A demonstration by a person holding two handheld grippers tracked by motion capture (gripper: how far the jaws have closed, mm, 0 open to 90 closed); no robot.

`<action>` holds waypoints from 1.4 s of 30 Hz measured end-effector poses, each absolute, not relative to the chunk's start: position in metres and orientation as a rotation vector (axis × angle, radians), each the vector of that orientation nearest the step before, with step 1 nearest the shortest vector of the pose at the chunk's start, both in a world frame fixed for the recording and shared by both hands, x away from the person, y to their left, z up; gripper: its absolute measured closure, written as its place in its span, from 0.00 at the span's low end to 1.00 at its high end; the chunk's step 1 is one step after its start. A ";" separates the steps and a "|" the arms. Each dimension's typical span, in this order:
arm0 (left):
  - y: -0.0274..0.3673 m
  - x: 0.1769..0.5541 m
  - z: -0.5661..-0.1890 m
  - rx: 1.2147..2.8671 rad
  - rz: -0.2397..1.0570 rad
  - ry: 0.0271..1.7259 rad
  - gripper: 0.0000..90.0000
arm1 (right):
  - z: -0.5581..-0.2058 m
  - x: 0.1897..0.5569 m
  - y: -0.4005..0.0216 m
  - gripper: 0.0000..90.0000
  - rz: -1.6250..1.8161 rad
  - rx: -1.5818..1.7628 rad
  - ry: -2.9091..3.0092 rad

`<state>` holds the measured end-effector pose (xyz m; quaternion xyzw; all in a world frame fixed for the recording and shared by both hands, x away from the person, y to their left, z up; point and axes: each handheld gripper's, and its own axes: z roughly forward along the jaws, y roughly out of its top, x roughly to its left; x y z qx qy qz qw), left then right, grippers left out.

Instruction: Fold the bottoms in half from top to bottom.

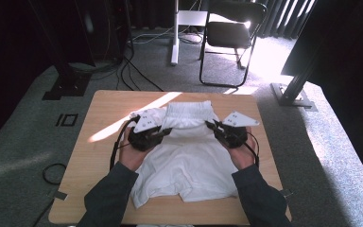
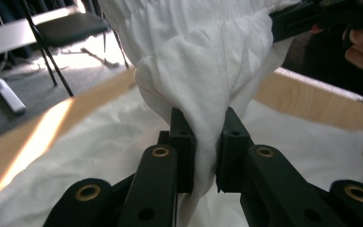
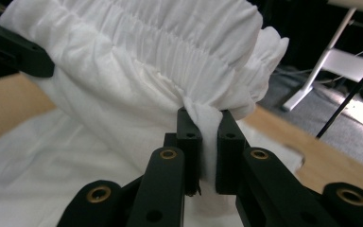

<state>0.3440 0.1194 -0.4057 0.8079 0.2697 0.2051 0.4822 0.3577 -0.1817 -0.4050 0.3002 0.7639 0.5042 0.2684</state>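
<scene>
A pair of white shorts (image 1: 189, 161) with a gathered elastic waistband lies on the wooden table (image 1: 94, 156). Both grippers hold its waist end lifted off the table. My left gripper (image 1: 166, 132) is shut on a bunch of the white cloth (image 2: 203, 118) at the left side of the waist. My right gripper (image 1: 210, 125) is shut on a fold of cloth (image 3: 205, 127) just under the ruched waistband (image 3: 170, 42) at the right side. The other gripper's black jaw (image 2: 312, 19) pinches the far end of the waist in the left gripper view.
The table's far edge meets grey carpet, where a black folding chair (image 1: 231, 33) and a white table leg (image 1: 174, 33) stand. Cables (image 1: 132, 75) run over the floor at the back left. A dark stand base (image 1: 290, 94) sits at the back right.
</scene>
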 end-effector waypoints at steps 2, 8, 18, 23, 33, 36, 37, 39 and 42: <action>0.119 0.337 -0.427 2.013 0.470 0.673 0.89 | -0.419 0.350 -0.182 0.93 1.327 0.812 2.108; 0.120 0.324 -0.494 2.106 0.314 0.741 0.87 | -0.481 0.327 -0.182 0.92 1.229 0.836 2.271; 0.121 0.296 -0.536 2.184 0.293 0.795 0.78 | -0.538 0.308 -0.184 0.91 1.171 0.921 2.398; 0.131 0.272 -0.527 2.176 0.397 0.806 0.66 | -0.547 0.300 -0.183 0.76 1.102 0.930 2.427; 0.169 0.242 -0.549 2.288 0.496 0.886 0.65 | -0.556 0.289 -0.199 0.46 0.965 0.971 2.430; 0.181 0.245 -0.548 2.285 0.517 0.935 0.75 | -0.558 0.289 -0.208 0.46 1.001 1.017 2.421; 0.184 0.247 -0.547 2.274 0.524 0.966 0.76 | -0.559 0.290 -0.211 0.46 1.009 1.030 2.416; 0.192 0.250 -0.547 2.253 0.540 1.036 0.77 | -0.559 0.291 -0.219 0.48 1.013 1.063 2.396; 0.202 0.255 -0.546 2.224 0.568 1.124 0.77 | -0.559 0.293 -0.232 0.51 1.012 1.091 2.380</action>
